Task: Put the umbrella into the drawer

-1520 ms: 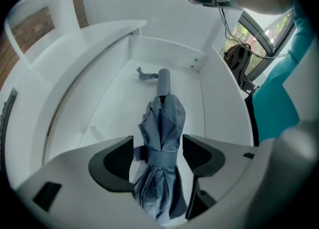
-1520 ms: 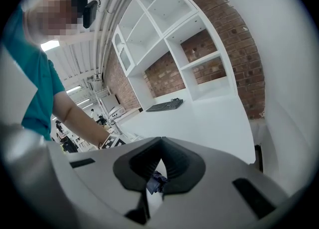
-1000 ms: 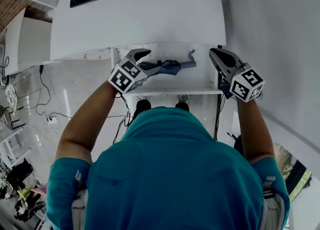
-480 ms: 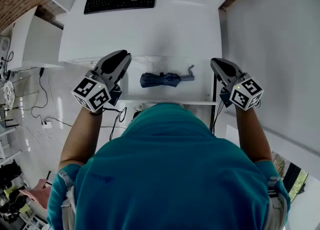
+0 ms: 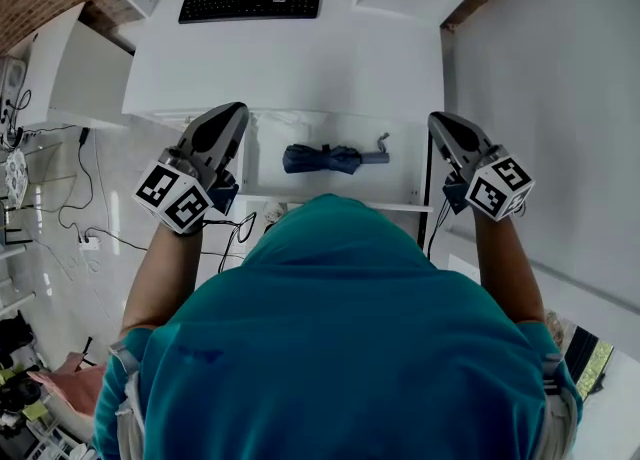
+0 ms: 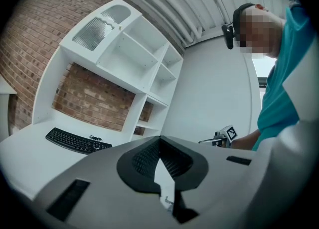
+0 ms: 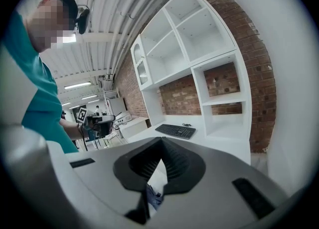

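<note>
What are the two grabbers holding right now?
Nothing. The left gripper and the right gripper are both shut and empty; the umbrella lies loose in the open drawer, touched by neither.

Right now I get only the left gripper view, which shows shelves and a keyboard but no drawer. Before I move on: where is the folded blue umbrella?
Observer: The folded blue umbrella lies inside the open white drawer, touching neither gripper.
Operator: Where is the right gripper?
Observer: The right gripper hangs by the drawer's right side, jaws together, empty.
Operator: And mine, relative to the drawer?
Observer: The left gripper hangs by the drawer's left side, outside it.
</note>
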Available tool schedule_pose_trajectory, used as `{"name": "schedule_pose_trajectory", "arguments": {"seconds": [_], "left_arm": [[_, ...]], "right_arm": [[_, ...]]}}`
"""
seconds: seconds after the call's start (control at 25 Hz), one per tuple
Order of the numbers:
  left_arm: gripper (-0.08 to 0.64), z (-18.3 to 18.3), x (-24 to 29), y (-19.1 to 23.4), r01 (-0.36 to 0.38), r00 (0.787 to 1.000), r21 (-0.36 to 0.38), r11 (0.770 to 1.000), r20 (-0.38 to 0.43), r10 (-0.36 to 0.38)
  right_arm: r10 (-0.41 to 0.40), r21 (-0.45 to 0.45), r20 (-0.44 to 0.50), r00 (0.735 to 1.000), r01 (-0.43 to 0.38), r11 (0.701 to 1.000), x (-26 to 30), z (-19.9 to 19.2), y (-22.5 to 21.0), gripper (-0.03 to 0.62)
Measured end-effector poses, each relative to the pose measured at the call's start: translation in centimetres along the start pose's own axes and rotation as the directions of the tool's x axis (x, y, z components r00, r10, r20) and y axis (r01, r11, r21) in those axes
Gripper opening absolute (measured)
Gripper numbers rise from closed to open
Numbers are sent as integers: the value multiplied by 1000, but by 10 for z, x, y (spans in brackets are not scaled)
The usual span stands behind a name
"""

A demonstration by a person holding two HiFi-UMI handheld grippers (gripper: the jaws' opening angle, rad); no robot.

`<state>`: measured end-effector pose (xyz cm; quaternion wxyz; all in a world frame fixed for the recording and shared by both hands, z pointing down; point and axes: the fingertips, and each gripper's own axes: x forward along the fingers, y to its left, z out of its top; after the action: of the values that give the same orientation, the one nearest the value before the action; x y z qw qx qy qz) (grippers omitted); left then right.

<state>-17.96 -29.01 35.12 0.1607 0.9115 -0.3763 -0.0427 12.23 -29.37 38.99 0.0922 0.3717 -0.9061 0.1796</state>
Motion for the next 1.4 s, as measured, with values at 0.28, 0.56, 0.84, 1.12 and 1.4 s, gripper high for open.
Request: {"name": "schedule_pose_trajectory", "arguments": {"seconds": [0.28,0.56,0.84,1.12,1.4], "left_arm": [[15,4,-6,-4,4,1000,-8,1000,12,-4],[15,0,-7,-5,4,1000,-17,1000,9,-4],[15,-1,-8,-6,5,1000,-20,1000,7,-5],[15,-2,-10,-7,9,1000,-21,1000,8,-8],[15,-5,-9,-8,13,1000,-25,1000,4,-13]], "right_arm": [[9,2,10,1000,-9,1000,1,3,5,23],[4,-21,-9,1000,-4,1000,3,-2,7,21],[-3,-34,-14,1000,3,999,2,-2,7,21],[-5,-35,-13,1000,5,999,1,-3,7,21],[-5,-35,-16,1000,5,999,0,-5,7,21]]}}
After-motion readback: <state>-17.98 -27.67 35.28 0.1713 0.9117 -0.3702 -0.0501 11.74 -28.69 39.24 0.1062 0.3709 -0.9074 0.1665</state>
